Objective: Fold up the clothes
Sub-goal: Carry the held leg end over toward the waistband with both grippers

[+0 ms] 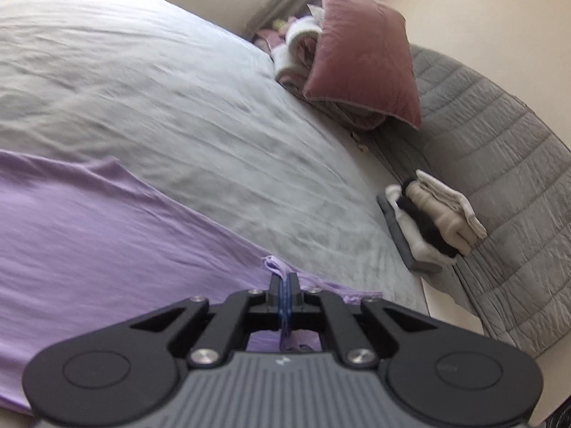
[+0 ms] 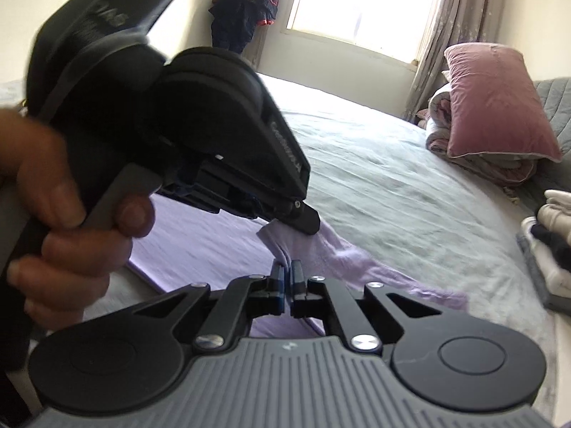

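**Operator:** While both tools are clamped on the same cloth, the thing I watch is how the lilac garment (image 1: 89,235) lies from them. In the left wrist view it spreads flat over the pale bedsheet (image 1: 171,82) to the left of the frame and away from the left gripper (image 1: 283,280), whose jaws are clenched on a bunched bit of its edge at bottom centre.

**Observer:** And the other side?

**Operator:** In the right wrist view the right gripper (image 2: 285,271) is pinched shut on a fold of that same edge, low in the centre. The left tool sits just above and left of it, its tip touching the cloth, with the person's hand (image 2: 64,214) wrapped round the handle at the left edge. So the two grips are close together on one hem, and a narrower tail of fabric trails off to the lower right.

**Observer:** Which hand leads?

**Operator:** My judgement: neither is nearer, since both hold it already. The broad part lies to the left, so I'd expect the fold to carry that way.

**Observer:** Counts?

**Operator:** One lilac garment, two grippers, one hand visible. One pink pillow (image 1: 360,53) at upper right, leaning on rolled bedding. One stack of folded clothes (image 1: 431,214) at the right; I cannot count its pieces surely.
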The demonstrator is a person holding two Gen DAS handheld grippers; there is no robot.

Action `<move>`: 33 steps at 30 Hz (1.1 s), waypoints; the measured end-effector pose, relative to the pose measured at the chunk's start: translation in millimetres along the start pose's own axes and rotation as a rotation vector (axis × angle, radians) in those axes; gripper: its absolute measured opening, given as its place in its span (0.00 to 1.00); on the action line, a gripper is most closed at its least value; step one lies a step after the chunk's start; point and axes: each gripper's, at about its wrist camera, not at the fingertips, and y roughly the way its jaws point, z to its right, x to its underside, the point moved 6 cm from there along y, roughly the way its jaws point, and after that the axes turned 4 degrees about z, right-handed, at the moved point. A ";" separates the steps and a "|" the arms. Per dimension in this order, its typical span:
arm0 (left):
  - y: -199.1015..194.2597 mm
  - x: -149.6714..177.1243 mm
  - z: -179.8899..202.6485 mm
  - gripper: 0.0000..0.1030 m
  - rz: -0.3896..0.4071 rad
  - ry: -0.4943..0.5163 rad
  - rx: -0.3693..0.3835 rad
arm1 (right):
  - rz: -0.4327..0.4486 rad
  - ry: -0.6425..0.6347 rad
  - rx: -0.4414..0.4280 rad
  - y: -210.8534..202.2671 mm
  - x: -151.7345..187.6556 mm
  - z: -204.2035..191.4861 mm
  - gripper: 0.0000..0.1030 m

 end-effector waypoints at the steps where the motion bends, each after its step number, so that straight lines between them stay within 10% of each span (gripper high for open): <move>1: -5.8 -3.5 -5.6 0.01 0.014 -0.001 -0.006 | -0.001 0.015 -0.014 2.6 -4.1 -5.5 0.02; 33: -158.5 -85.9 -205.6 0.01 0.228 -0.021 -0.329 | 0.012 0.220 -0.410 81.6 -89.8 -198.0 0.02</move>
